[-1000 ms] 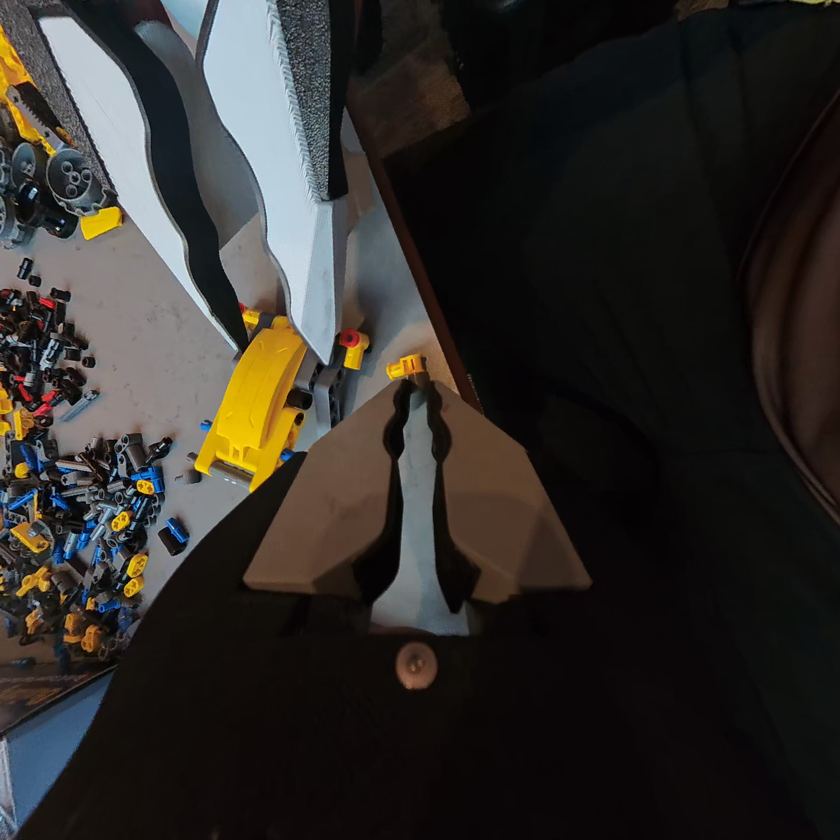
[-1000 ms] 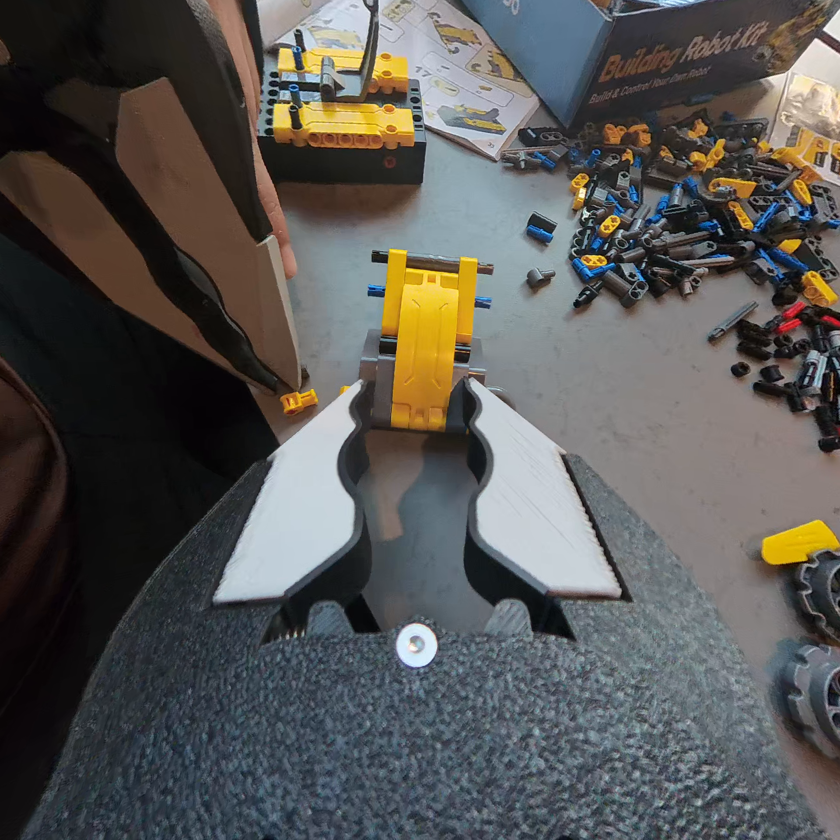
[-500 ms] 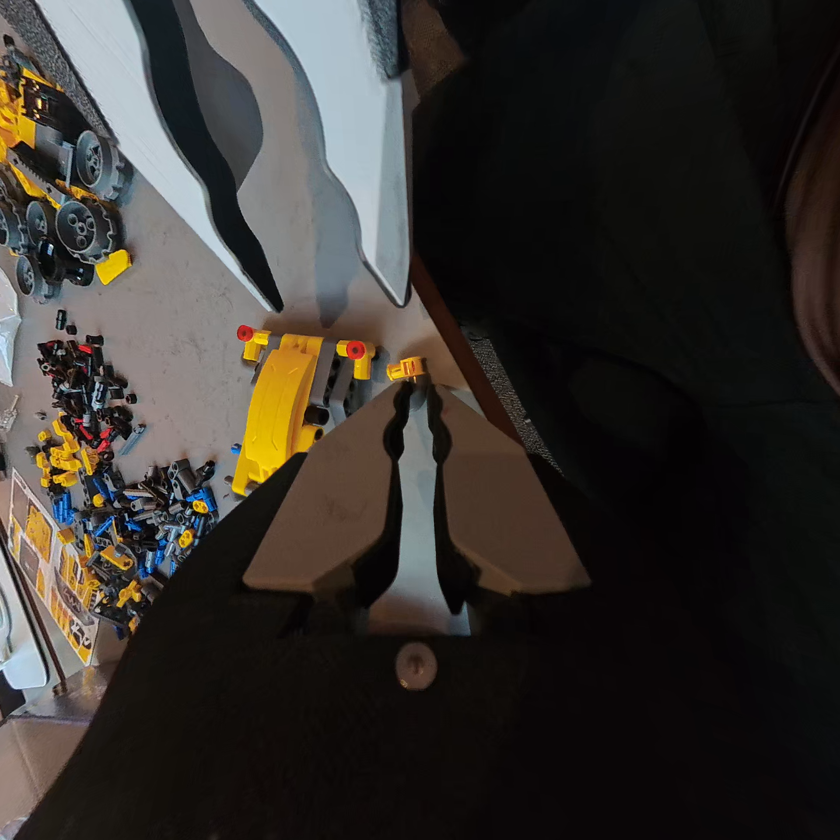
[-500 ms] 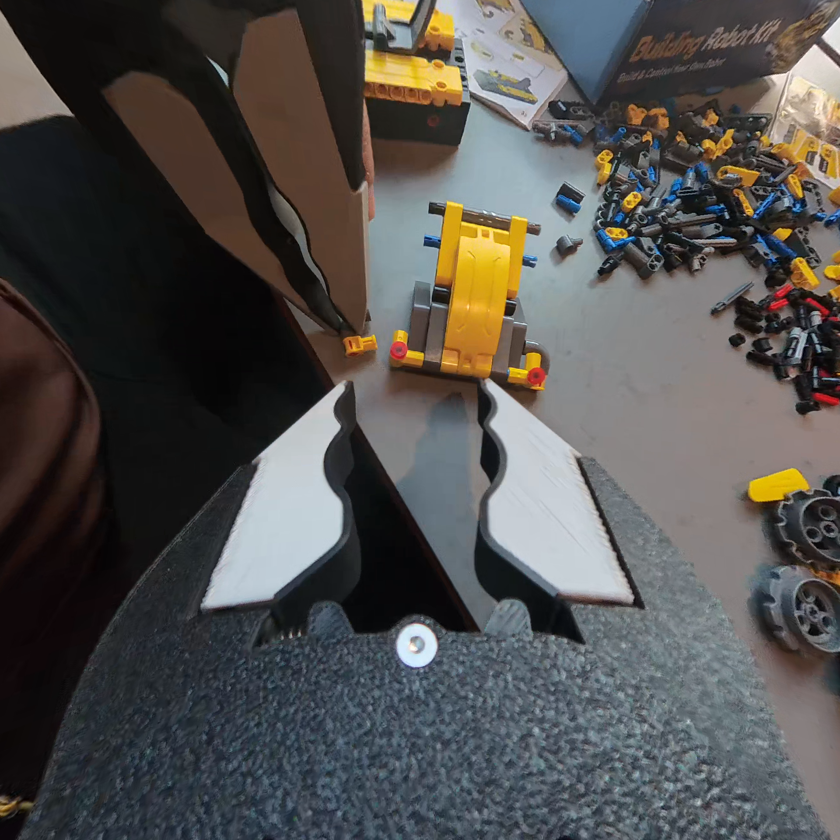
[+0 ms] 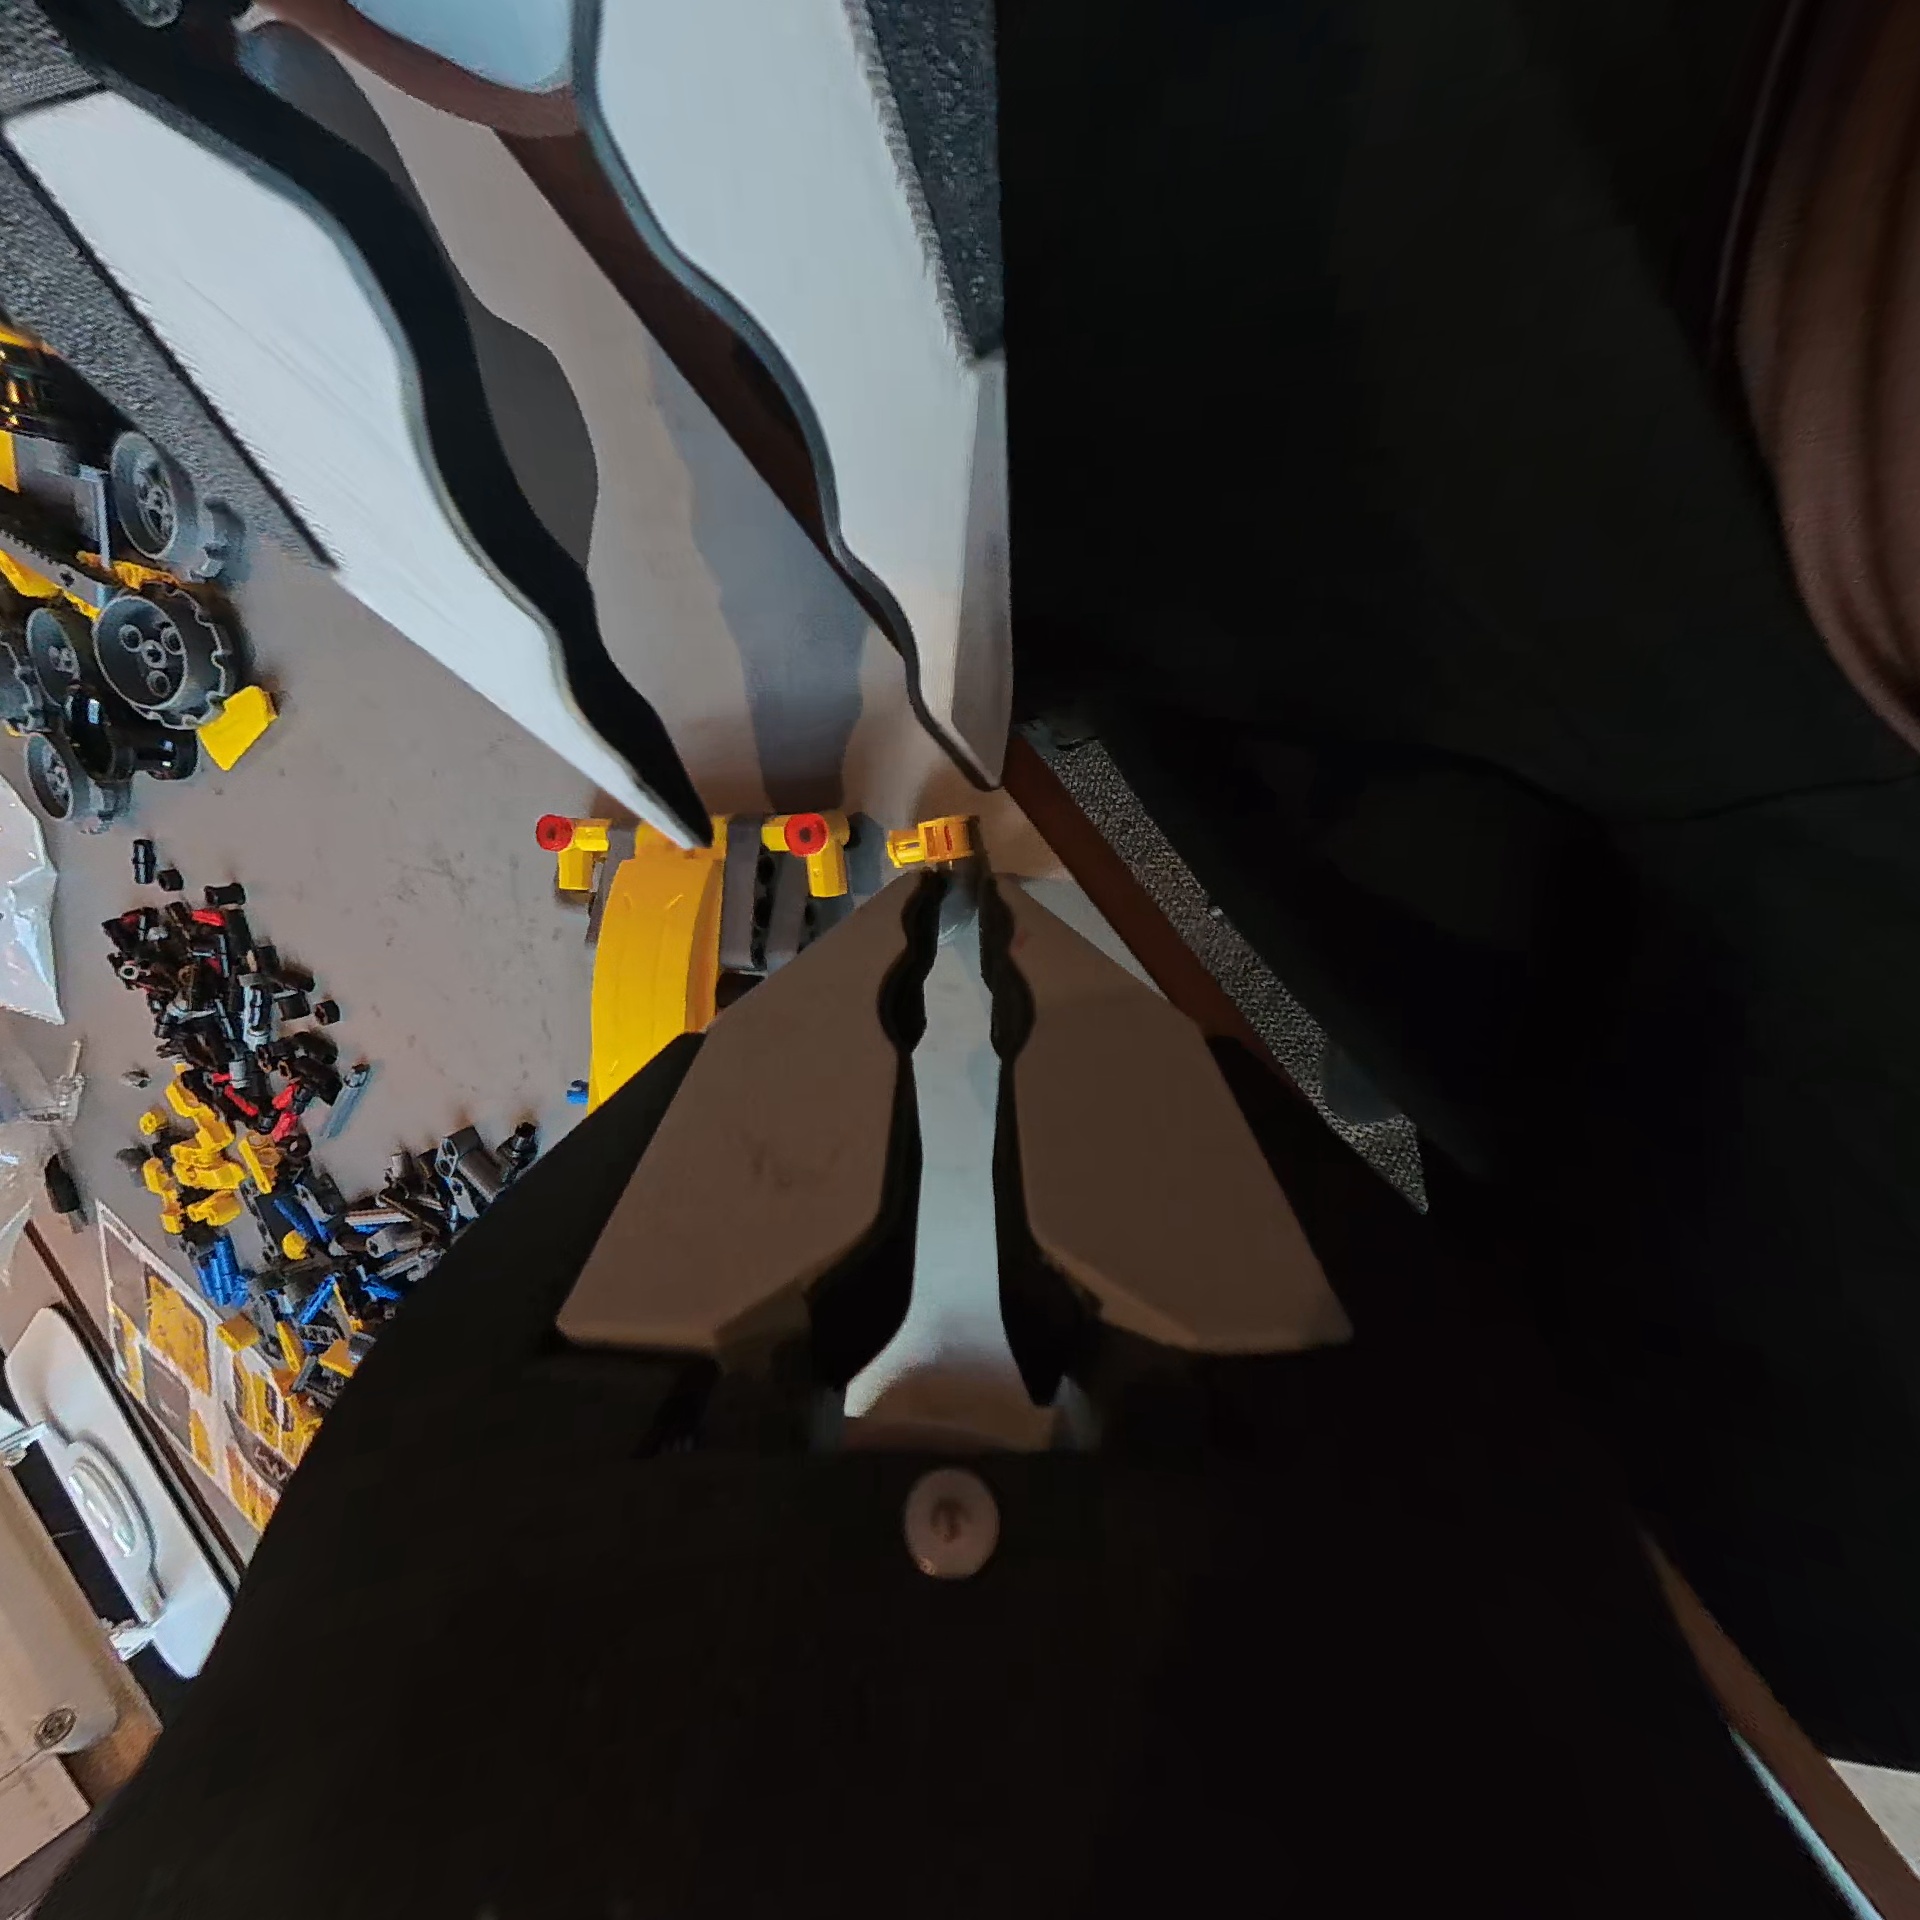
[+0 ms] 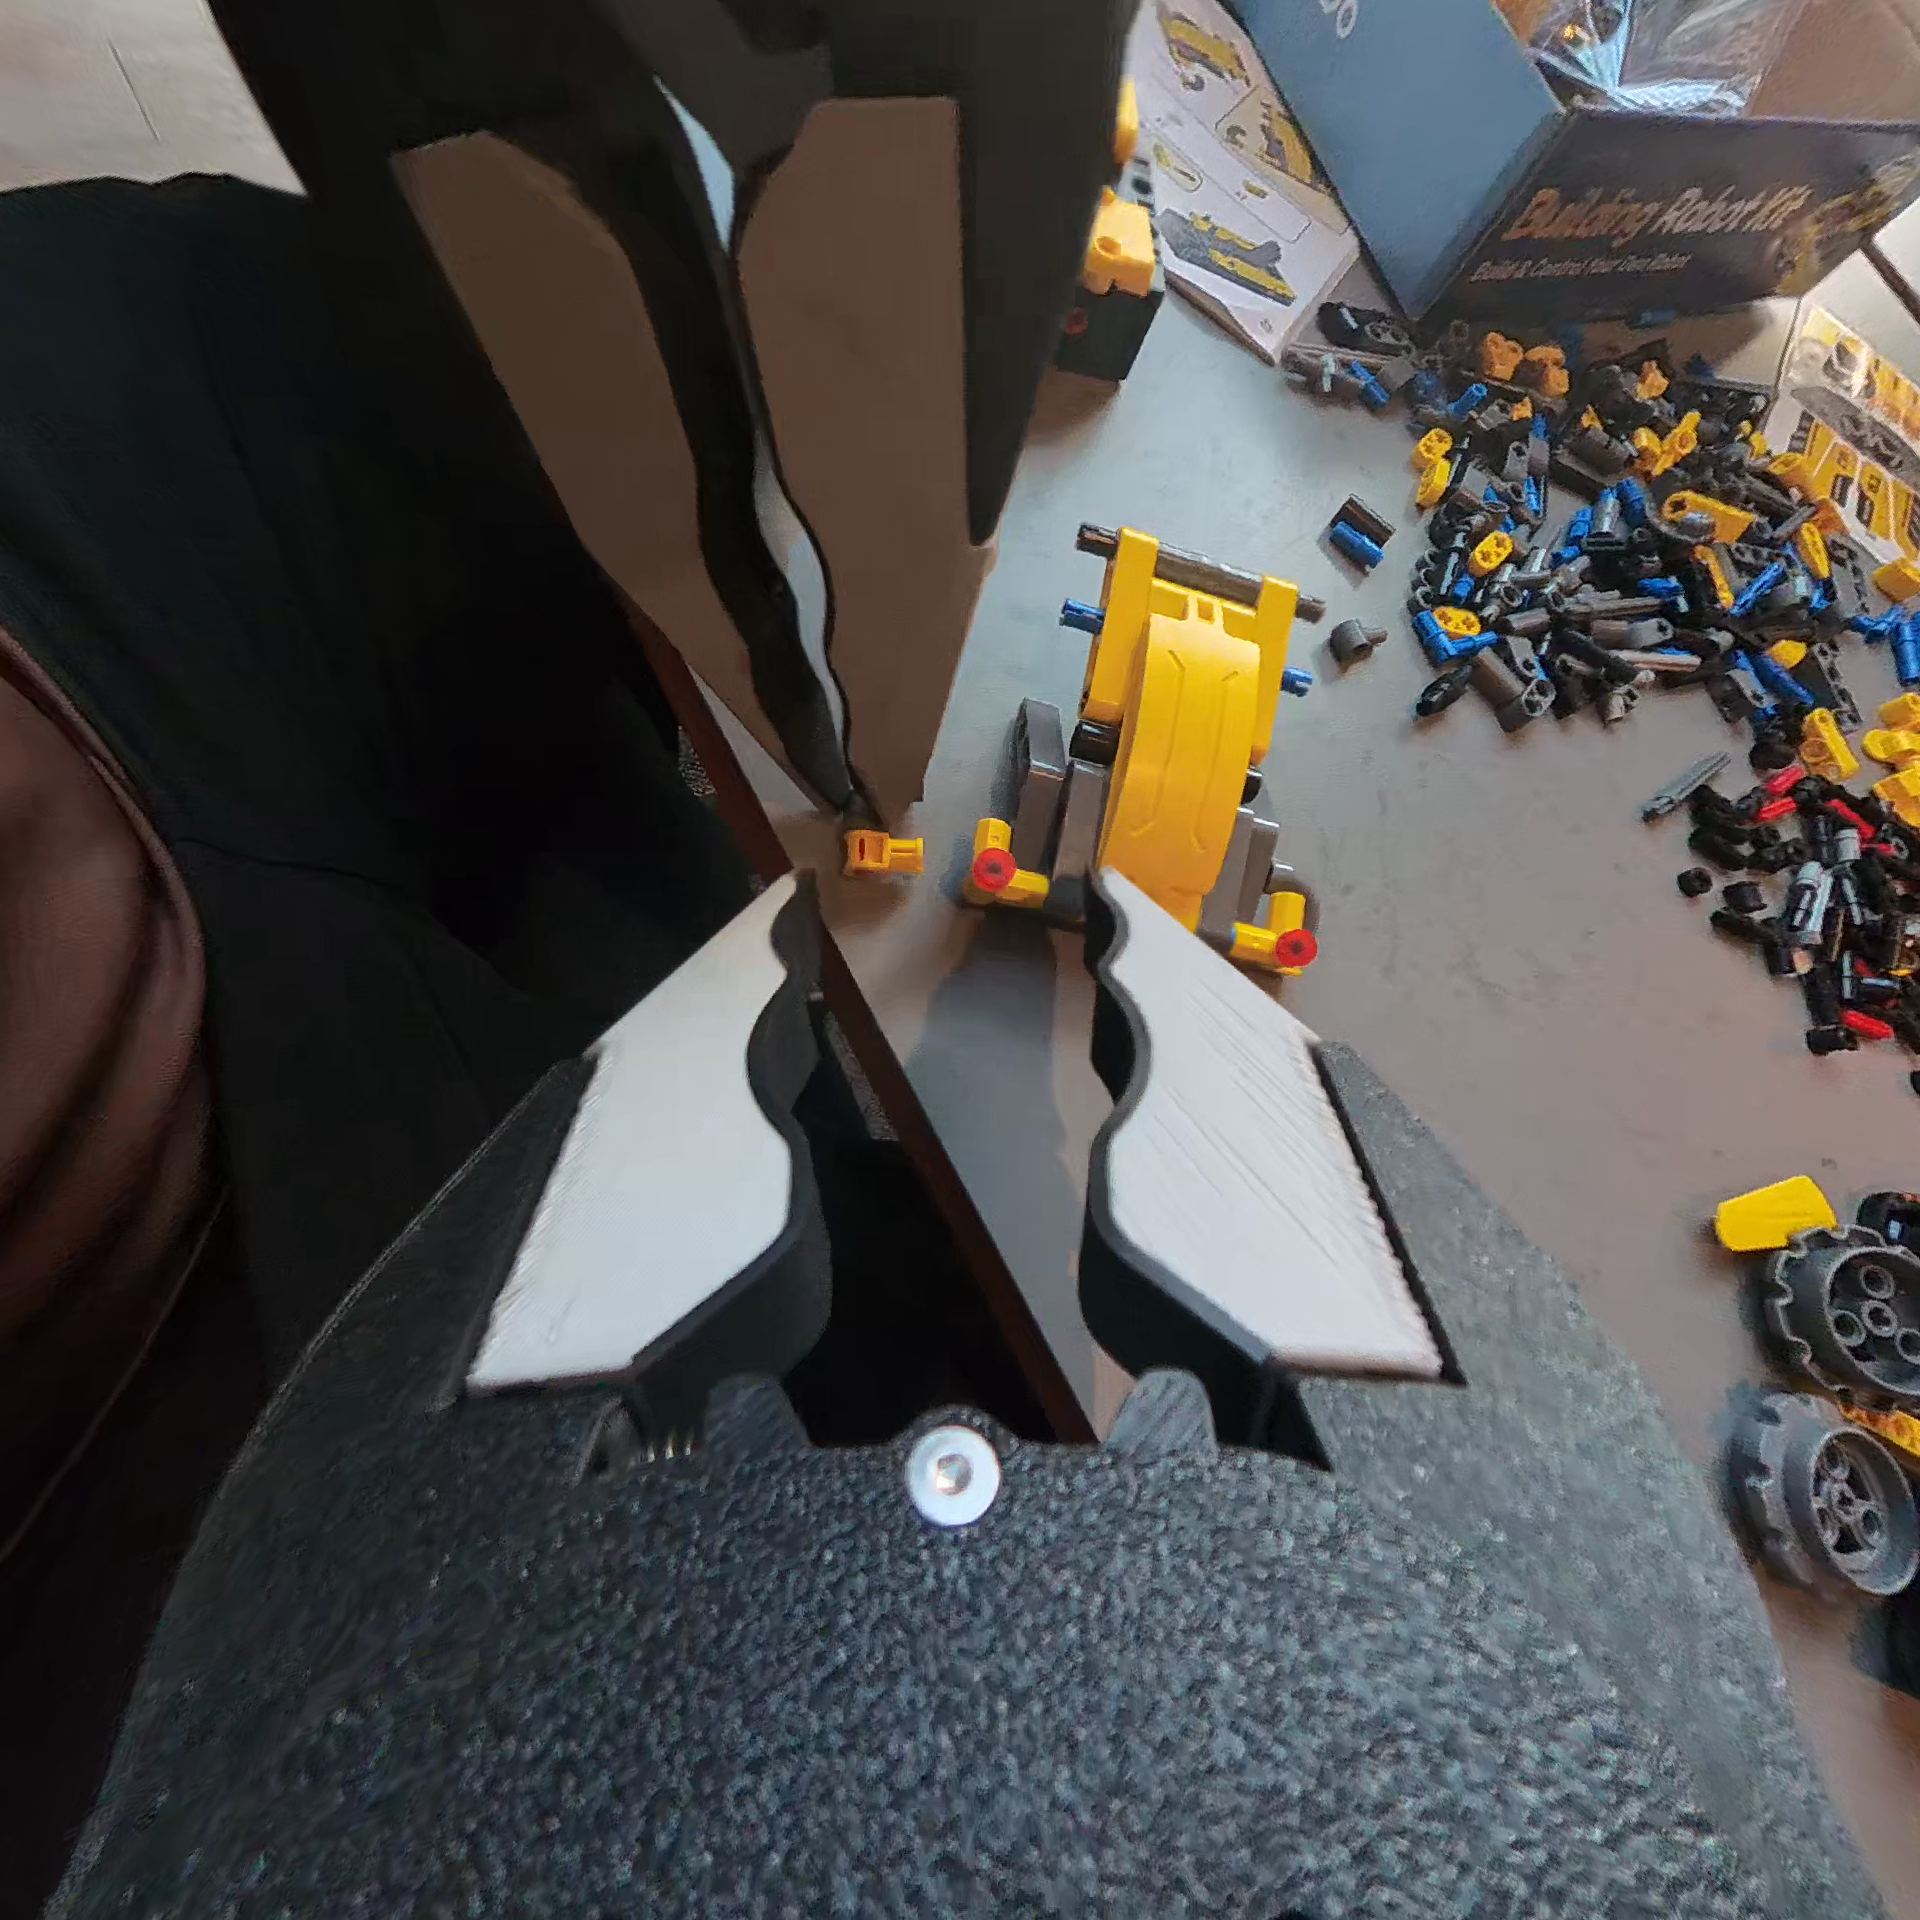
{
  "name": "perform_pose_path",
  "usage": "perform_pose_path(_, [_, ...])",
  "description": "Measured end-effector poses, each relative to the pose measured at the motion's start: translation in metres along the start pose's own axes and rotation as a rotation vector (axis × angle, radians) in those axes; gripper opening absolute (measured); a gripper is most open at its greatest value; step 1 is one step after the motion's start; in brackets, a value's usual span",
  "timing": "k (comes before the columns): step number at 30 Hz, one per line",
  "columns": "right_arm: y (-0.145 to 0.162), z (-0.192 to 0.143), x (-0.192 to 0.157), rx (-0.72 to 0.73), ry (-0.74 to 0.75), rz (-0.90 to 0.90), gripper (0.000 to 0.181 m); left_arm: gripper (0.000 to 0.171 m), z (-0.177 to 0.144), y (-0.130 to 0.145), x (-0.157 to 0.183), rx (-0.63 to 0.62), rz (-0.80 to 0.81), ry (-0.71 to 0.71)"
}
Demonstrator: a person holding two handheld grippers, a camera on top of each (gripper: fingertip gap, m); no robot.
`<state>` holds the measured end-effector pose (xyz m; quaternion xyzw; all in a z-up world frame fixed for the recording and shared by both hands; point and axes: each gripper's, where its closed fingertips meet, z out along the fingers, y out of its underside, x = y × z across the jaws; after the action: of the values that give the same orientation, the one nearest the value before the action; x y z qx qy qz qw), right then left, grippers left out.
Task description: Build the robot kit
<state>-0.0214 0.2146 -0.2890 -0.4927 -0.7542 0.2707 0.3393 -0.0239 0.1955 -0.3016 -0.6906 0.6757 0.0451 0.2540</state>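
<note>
At the near edge of the grey tabletop (image 6: 1507, 1039), my left tool (image 5: 953, 883) hovers with its jaws nearly closed and grasping nothing, tips just beside a small yellow connector piece (image 5: 928, 840) lying loose by the edge. My right tool (image 6: 945, 883) is released, jaws wide apart, its right fingertip just in front of the yellow and grey brick assembly (image 6: 1174, 748) with red-capped pins. Loose black, blue and yellow parts (image 6: 1662, 582) lie scattered farther right, well apart, with grey wheels (image 6: 1849, 1320) nearer.
</note>
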Motion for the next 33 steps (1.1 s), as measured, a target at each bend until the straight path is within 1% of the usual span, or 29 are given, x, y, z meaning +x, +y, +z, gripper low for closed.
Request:
perform_pose_path(2, [-0.006, -0.001, -0.005, 0.024, -0.008, -0.027, 0.042, 0.005, -0.003, -0.005, -0.001, 0.027, -0.006, -0.004])
perform_pose_path(5, [-0.011, -0.001, -0.011, 0.037, -0.027, -0.036, 0.040, 0.004, -0.010, -0.012, -0.004, 0.064, -0.010, -0.014])
perform_pose_path(7, [-0.011, -0.002, -0.012, 0.037, -0.020, -0.068, 0.030, 0.005, -0.014, -0.013, -0.006, 0.067, -0.010, -0.022])
perform_pose_path(8, [-0.012, -0.002, -0.013, 0.037, -0.022, -0.081, 0.021, 0.005, -0.017, -0.013, -0.006, 0.068, -0.007, -0.027])
perform_pose_path(9, [-0.012, -0.003, -0.014, 0.040, -0.021, -0.087, 0.018, 0.005, -0.019, -0.013, -0.005, 0.072, -0.006, -0.022])
perform_pose_path(13, [-0.014, -0.004, -0.013, 0.043, -0.007, -0.092, 0.017, 0.005, -0.021, -0.015, -0.006, 0.083, -0.027, -0.047])
perform_pose_path(15, [-0.012, -0.003, -0.013, 0.039, -0.023, -0.064, 0.017, 0.005, -0.019, -0.014, -0.006, 0.078, -0.065, -0.065])
perform_pose_path(20, [-0.009, -0.004, -0.008, 0.061, -0.086, 0.086, 0.016, 0.005, -0.012, -0.012, -0.013, 0.067, -0.166, -0.223])
perform_pose_path(25, [-0.009, -0.009, -0.004, 0.096, -0.143, 0.207, 0.017, 0.009, -0.014, -0.016, -0.021, 0.025, -0.116, -0.484])
perform_pose_path(26, [-0.009, -0.010, -0.004, 0.100, -0.151, 0.221, 0.016, 0.009, -0.014, -0.020, -0.019, 0.032, -0.113, -0.514])
perform_pose_path(28, [-0.007, -0.010, -0.004, 0.097, -0.161, 0.233, 0.017, 0.014, -0.011, -0.022, -0.017, 0.037, -0.133, -0.561])
perform_pose_path(33, [-0.010, -0.009, -0.008, 0.109, -0.195, 0.265, 0.017, 0.016, -0.009, -0.020, -0.018, 0.030, -0.187, -0.625])
